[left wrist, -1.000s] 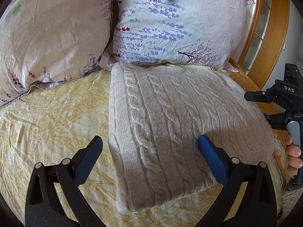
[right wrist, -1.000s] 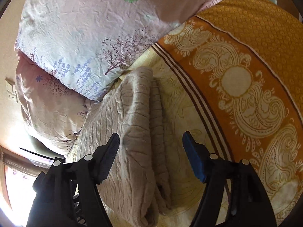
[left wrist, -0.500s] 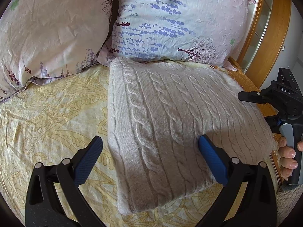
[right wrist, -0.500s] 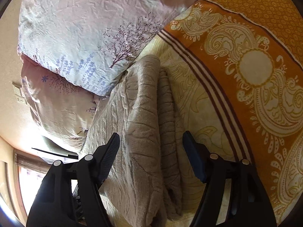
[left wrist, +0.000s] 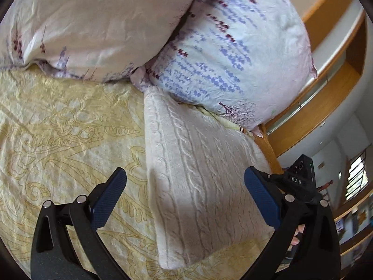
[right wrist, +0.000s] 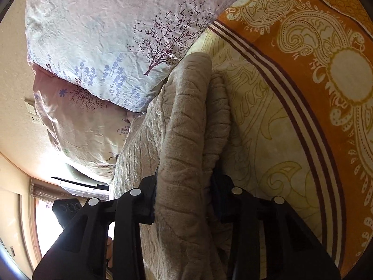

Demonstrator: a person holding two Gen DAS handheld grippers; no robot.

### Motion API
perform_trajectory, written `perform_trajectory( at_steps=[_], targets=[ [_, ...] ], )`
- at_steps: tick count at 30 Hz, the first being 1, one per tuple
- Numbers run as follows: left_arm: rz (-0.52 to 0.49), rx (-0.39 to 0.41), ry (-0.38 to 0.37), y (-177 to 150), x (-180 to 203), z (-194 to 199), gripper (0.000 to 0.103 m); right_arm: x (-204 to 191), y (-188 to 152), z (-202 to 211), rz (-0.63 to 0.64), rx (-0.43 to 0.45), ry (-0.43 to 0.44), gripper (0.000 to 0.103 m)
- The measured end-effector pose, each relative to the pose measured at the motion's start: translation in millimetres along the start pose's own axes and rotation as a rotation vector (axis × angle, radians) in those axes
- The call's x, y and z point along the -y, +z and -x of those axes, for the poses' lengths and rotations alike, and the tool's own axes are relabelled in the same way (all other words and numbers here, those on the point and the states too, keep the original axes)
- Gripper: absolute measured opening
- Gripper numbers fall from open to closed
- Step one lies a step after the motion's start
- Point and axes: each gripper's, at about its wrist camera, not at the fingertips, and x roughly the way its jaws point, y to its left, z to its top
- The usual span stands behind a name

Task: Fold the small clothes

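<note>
A folded beige cable-knit sweater (left wrist: 198, 177) lies on the yellow bedspread (left wrist: 70, 140), its far edge against a pillow. My left gripper (left wrist: 184, 198) is open above the sweater's near left part and holds nothing. My right gripper (right wrist: 184, 196) is shut on the sweater (right wrist: 184, 144), clamping its thick folded right edge between both pads. The right gripper's body also shows at the sweater's right side in the left wrist view (left wrist: 296, 182).
Two floral pillows (left wrist: 228, 53) stand at the head of the bed. An orange patterned border (right wrist: 326, 70) runs along the bed's right side. A wooden headboard frame (left wrist: 326, 88) stands at the right.
My right gripper moved onto the sweater's folded edge and closed on it. My left gripper swung left and tilted, staying open.
</note>
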Motion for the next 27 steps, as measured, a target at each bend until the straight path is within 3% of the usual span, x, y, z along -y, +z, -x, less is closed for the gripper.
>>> perform_trajectory(
  at_steps=[2,4,10,15,18,20,24,27],
  targets=[
    [0.053,-0.075,-0.006,10.5,-12.3,-13.1,0.096,-0.3,0.4,0.2,0.004,-0.003,0.000,0.037],
    [0.057,-0.132,-0.002,17.2,-17.4,-25.3,0.085,1.4,0.8,2.4,0.011,-0.005,0.002,0.037],
    [0.055,-0.213,-0.016,29.3,-16.7,-52.3,0.084,3.4,0.8,5.8,0.024,-0.007,0.013,0.037],
    [0.033,-0.209,-0.015,34.7,-11.7,-63.3,0.084,4.5,0.4,6.5,0.024,-0.006,0.019,0.037],
    [0.095,-0.244,-0.117,32.3,-14.7,-74.9,0.064,4.2,-1.0,7.4,0.031,-0.002,0.022,0.037],
    [0.149,-0.223,-0.152,31.1,-19.9,-75.0,0.062,4.1,-1.9,6.7,0.026,-0.003,0.036,0.037],
    [0.209,-0.202,-0.237,26.6,-32.0,-70.3,0.042,5.6,-4.9,8.5,0.005,-0.003,0.102,0.033],
    [0.233,-0.183,-0.289,28.7,-35.4,-61.9,0.037,-3.4,-9.1,9.7,0.003,-0.007,0.156,0.032]
  ],
)
